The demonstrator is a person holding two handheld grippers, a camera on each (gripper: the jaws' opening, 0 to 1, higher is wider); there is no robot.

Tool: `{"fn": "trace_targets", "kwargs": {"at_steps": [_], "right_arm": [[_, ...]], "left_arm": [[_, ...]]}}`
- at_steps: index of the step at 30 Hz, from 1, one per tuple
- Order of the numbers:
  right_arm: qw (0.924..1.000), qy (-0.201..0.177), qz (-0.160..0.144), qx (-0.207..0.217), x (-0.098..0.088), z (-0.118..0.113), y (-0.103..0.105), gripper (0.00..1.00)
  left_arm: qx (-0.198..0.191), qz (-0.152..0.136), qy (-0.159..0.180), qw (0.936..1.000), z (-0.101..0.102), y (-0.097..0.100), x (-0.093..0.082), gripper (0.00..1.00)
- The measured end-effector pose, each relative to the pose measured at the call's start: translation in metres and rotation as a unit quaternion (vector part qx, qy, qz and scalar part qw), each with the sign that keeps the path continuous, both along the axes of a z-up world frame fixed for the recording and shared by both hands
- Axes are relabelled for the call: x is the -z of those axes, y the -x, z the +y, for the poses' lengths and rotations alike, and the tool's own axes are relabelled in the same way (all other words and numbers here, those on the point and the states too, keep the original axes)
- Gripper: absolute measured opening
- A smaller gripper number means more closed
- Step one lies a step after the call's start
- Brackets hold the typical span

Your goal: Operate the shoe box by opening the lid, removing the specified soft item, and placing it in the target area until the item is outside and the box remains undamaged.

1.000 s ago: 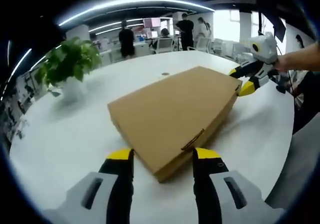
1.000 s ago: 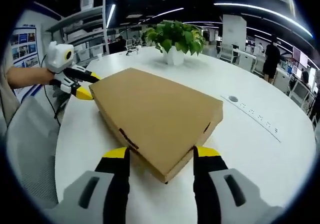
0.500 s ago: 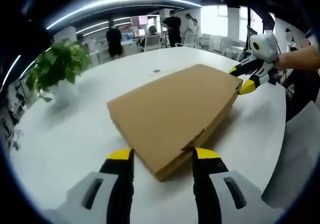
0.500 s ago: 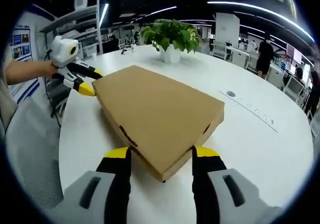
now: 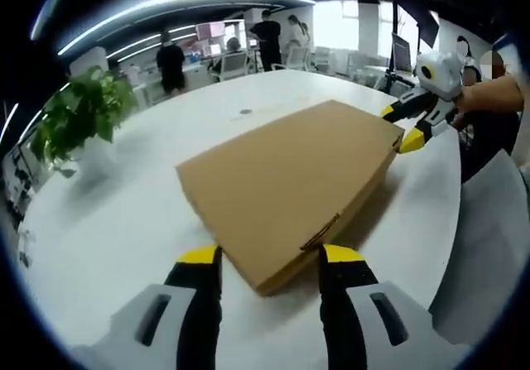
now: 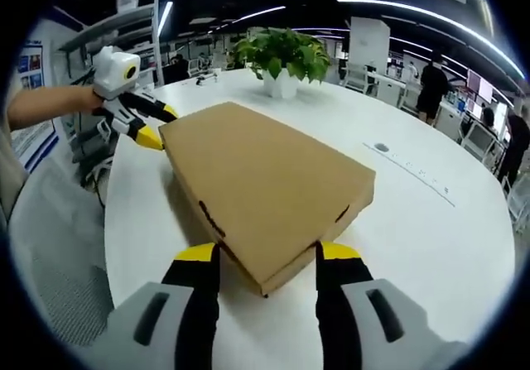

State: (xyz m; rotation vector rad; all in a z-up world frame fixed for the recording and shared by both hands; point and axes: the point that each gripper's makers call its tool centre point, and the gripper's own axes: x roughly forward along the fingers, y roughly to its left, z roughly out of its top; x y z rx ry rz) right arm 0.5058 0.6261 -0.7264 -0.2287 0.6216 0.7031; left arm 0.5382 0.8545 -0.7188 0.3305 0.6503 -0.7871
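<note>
Nothing on the desk has really moved, both views only tilted a little; the shoe box lies closed (lid down), its long axis between the left gripper and right gripper, each jaws apart around opposite corners.

Brown shoe box; white table; green plant.

The shoe box lies on the table — a gripper at each opposite corner. A potted plant stands on the table behind the box.
</note>
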Motion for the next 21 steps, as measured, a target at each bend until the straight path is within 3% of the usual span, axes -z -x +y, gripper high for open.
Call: {"fn": "trace_targets", "kwargs": {"at_steps": [21], "right_arm": [[0.9999, -0.012, -0.002, -0.006, -0.001, 0.024, 0.045, 0.39]], "left_arm": [[0.022, 0.015, -0.015, 0.9995, 0.024, 0.034, -0.001, 0.45]]}}
